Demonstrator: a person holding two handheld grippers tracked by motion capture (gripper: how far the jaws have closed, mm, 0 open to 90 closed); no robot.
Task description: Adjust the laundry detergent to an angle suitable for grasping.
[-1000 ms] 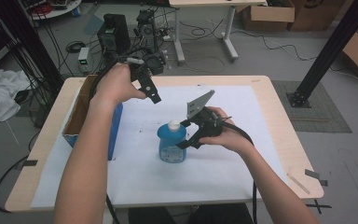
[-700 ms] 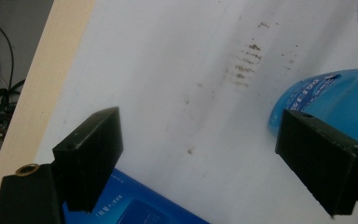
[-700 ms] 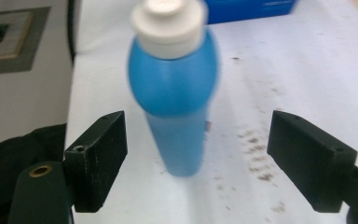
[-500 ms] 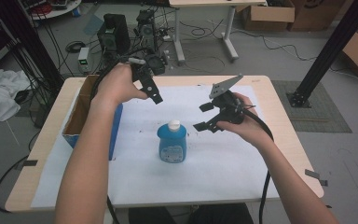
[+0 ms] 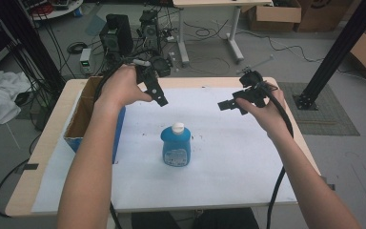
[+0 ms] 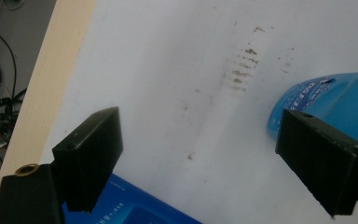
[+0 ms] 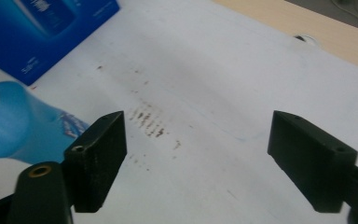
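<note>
High view looks down from above; both tool views — close, angled downward — share the blue bottle (image 5: pixel 176 145).

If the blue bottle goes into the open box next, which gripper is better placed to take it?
Probably left: the left gripper, jaws open, hovers between the cardboard box and the blue bottle.

Left gripper (image 5: pixel 156 90) held in raised left hand (image 5: pixel 124 86), jaws set wide apart, nothing between them. Right gripper (image 5: pixel 229 105) held in right hand (image 5: pixel 262 107), jaws just opened, spread wide, nothing gripped. Both forearms extended forward.
</note>
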